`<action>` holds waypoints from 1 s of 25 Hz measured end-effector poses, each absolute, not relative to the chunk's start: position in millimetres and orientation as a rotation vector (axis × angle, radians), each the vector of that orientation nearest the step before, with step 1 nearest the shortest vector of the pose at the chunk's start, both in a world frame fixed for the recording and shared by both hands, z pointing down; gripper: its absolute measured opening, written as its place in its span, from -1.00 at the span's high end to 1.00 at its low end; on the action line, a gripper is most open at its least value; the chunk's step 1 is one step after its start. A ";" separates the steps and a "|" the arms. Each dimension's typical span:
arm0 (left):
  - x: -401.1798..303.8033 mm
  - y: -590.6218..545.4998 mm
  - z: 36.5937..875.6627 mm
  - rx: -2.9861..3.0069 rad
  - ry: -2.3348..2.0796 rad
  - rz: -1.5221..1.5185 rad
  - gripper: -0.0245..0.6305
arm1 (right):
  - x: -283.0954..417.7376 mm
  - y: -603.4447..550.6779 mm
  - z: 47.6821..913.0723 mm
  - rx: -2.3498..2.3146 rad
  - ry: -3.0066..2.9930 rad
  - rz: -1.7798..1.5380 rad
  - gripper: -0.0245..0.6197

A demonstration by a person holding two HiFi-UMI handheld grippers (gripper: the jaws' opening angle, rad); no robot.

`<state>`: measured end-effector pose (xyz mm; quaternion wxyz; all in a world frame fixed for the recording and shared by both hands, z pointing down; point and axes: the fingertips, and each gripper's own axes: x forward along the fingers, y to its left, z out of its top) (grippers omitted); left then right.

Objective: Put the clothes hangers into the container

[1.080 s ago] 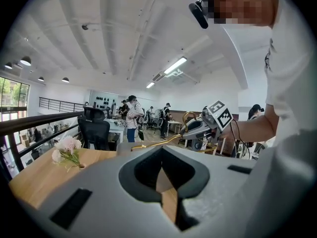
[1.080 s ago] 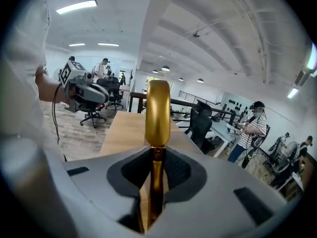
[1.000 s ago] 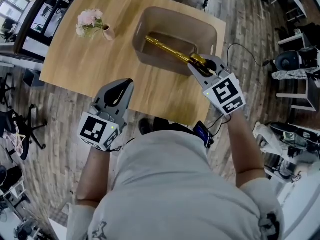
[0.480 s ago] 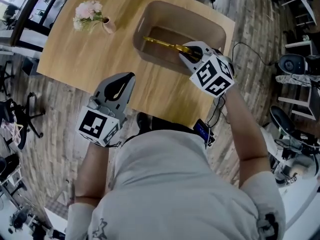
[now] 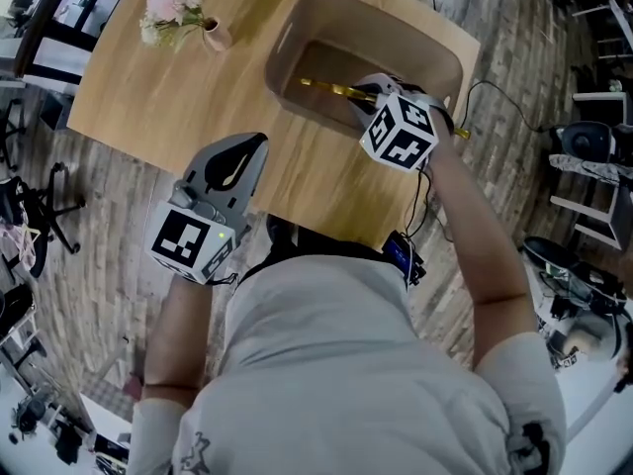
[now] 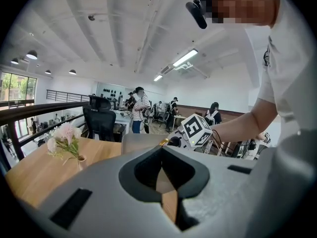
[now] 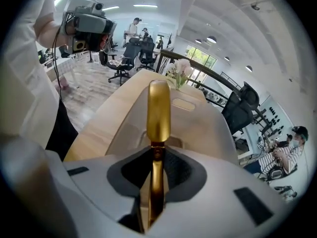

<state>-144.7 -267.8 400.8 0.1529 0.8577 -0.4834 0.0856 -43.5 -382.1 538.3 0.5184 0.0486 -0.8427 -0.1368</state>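
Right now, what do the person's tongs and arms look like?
Both the left tongs and the right tongs are pale grey plastic with a dark teardrop-shaped hole. Each carries a white cube printed with black square markers; the left cube shows a small green light. A thin black cable trails from the right one. The person wears a light grey short-sleeved T-shirt.

I had one gold hanger (image 5: 331,89) in view: slim, shiny metal w/ a flat rounded end. It was pinched in the right gripper (image 5: 368,99) and ran from there toward approx 10 o'clock in the head view, sloping down inside the container (image 5: 297,30). I couldn't tell whether its far end touched the bottom. The container was a beige, round-cornered tub, open-topped, w/ a slot handle. It stood upright on the table (image 5: 178,87), at approx 1 o'clock from me.
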 end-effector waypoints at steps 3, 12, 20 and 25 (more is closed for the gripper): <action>-145.1 -270.3 405.8 2.445 -1.387 0.247 0.91 | -44.9 -387.1 553.7 0.102 -1.993 -0.318 0.70; -145.7 -276.2 413.8 2.416 -1.395 0.245 0.91 | -58.5 -405.3 571.2 0.101 -2.005 -0.327 0.70; -141.7 -275.7 422.4 2.394 -1.388 0.243 0.91 | -68.1 -389.0 584.8 -0.027 -2.005 -0.349 0.65; -143.1 -272.6 424.4 2.388 -1.390 0.244 0.91 | -64.0 -378.1 593.1 -0.117 -1.993 -0.292 0.56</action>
